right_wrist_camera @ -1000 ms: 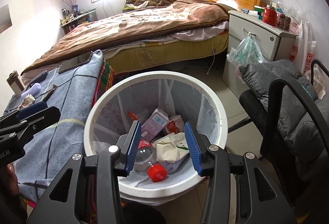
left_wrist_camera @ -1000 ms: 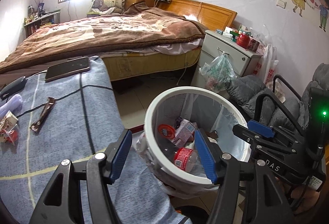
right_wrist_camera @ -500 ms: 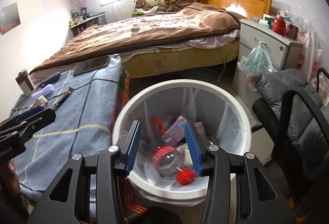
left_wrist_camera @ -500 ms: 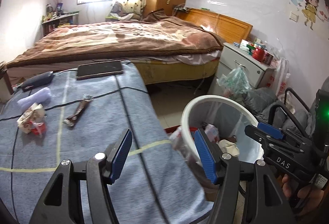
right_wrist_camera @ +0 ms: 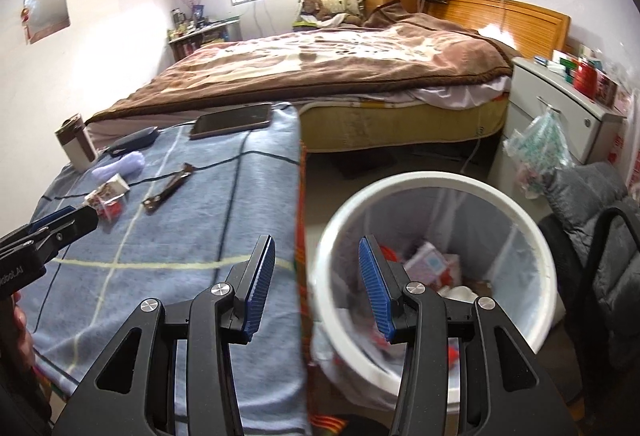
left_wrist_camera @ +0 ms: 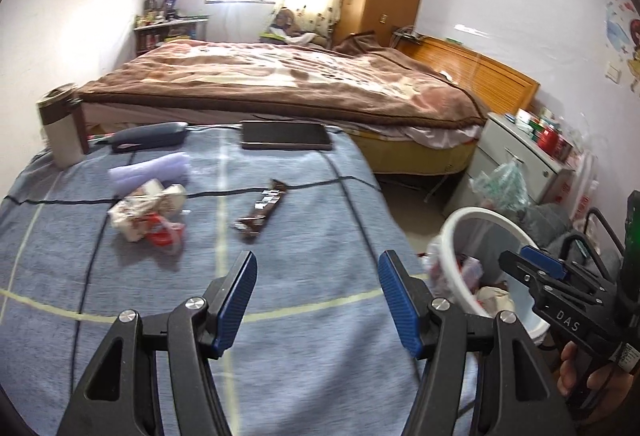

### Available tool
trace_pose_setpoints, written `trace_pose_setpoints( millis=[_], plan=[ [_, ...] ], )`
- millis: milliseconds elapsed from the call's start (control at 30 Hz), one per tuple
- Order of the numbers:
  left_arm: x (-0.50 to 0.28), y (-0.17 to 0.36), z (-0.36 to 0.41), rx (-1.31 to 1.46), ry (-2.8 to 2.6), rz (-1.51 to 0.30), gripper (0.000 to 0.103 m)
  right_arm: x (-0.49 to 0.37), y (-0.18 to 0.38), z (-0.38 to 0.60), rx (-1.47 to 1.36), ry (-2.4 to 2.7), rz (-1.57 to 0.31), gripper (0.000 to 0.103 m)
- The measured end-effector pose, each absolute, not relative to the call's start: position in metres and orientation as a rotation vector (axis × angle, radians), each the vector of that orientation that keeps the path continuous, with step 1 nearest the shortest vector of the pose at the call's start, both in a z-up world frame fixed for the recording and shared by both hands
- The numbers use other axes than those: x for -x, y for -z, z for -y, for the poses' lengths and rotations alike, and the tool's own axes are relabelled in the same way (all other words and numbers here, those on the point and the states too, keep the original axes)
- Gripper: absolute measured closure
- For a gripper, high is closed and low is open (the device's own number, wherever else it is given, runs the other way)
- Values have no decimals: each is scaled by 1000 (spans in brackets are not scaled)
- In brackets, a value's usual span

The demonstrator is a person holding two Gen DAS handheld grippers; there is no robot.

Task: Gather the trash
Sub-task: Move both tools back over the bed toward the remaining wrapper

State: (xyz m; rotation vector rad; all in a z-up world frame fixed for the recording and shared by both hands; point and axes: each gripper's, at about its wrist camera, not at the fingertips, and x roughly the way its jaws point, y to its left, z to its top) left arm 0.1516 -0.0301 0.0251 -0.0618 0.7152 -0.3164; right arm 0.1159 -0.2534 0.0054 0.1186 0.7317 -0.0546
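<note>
A white trash bin (right_wrist_camera: 432, 187) with a clear liner stands on the floor to the right of a table under a blue checked cloth (left_wrist_camera: 300, 236); several wrappers and cartons lie inside it. On the cloth lie a brown snack wrapper (left_wrist_camera: 262, 209), a crumpled white-and-red carton (left_wrist_camera: 148, 213) and a pale purple roll (left_wrist_camera: 150, 171). My left gripper (left_wrist_camera: 316, 300) hangs open and empty over the cloth, short of the wrapper. My right gripper (right_wrist_camera: 316, 286) is open and empty, straddling the table edge and the bin's left rim. The bin (left_wrist_camera: 480, 220) also shows at the right of the left wrist view.
A phone (left_wrist_camera: 286, 135), a dark case (left_wrist_camera: 150, 135) and a white flask (left_wrist_camera: 60, 131) sit at the table's far end. Beyond is a bed with a brown blanket (right_wrist_camera: 340, 59). A white nightstand (right_wrist_camera: 560, 103), a hanging plastic bag (right_wrist_camera: 540, 143) and a grey padded chair (right_wrist_camera: 600, 236) flank the bin.
Both grippers swung left, away from over the bin. The left one now hangs over the cloth facing the wrappers; the right one sits at the table edge. Neither opening changed.
</note>
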Motion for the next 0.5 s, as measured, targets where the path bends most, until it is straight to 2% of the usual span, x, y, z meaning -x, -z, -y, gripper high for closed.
trace_pose_setpoints(
  millis=[500],
  plan=[
    [-175, -11, -74, 115, 132, -734, 38, -149, 1, 192, -60, -38, -768, 57]
  ],
)
